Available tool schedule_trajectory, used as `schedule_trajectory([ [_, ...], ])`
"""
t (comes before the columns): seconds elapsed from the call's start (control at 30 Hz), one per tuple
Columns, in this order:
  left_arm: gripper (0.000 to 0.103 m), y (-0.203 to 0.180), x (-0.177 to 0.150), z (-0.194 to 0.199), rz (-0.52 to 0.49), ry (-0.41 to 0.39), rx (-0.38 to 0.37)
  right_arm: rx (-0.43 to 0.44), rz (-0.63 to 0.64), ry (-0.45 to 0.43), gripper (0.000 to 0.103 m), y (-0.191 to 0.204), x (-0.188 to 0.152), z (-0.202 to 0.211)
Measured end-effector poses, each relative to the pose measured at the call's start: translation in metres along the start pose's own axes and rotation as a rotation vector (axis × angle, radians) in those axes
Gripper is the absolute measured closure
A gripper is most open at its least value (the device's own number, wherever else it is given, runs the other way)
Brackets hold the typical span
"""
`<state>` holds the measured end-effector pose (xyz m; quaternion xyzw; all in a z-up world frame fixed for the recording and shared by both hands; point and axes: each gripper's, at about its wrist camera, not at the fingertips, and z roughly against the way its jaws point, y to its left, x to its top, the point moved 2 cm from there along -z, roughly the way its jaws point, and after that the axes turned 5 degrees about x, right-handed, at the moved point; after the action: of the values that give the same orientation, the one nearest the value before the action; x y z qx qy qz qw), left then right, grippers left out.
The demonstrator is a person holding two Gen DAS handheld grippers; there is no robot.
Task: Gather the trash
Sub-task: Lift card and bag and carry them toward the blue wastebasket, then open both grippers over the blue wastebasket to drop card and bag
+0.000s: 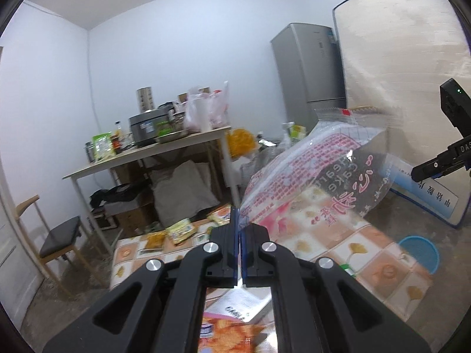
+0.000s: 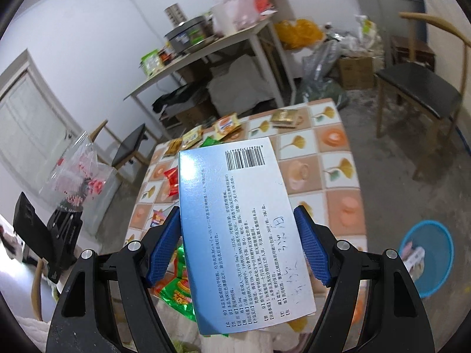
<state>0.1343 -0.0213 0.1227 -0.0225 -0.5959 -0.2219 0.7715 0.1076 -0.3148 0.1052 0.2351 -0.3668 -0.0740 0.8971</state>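
My left gripper (image 1: 238, 229) is shut on the edge of a clear plastic bag (image 1: 312, 173) with pink and black print, held up above the tiled table (image 1: 368, 253). The bag and left gripper also show at the left of the right wrist view (image 2: 79, 176). My right gripper (image 2: 237, 220) is shut on a blue-and-white medicine box (image 2: 244, 229) with a barcode, held over the table (image 2: 332, 158). Snack wrappers (image 2: 226, 125) lie at the table's far end, with a red wrapper (image 2: 172, 181) and a green one (image 2: 176, 291) nearer. The right gripper shows at the right edge of the left wrist view (image 1: 441, 161).
A blue bin (image 2: 426, 253) stands on the floor right of the table, also in the left wrist view (image 1: 421, 250). A cluttered white table (image 1: 147, 153) is behind, a fridge (image 1: 312, 70) and a leaning mattress (image 1: 406, 88) beyond. Chairs (image 2: 418, 88) stand either side.
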Motion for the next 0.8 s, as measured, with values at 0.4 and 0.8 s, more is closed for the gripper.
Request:
schedule_trajectory([
  [0.4,0.102,-0.079,0.024,-0.004,-0.017,0.056,-0.276,-0.055,-0.170,-0.142,0.031,-0.058,-0.050,0.075],
  [0.8,0.102,-0.240,0.049,-0.060,-0.080,0.299,-0.693,-0.189,-0.480,-0.268,0.031,-0.163,-0.129,0.143],
])
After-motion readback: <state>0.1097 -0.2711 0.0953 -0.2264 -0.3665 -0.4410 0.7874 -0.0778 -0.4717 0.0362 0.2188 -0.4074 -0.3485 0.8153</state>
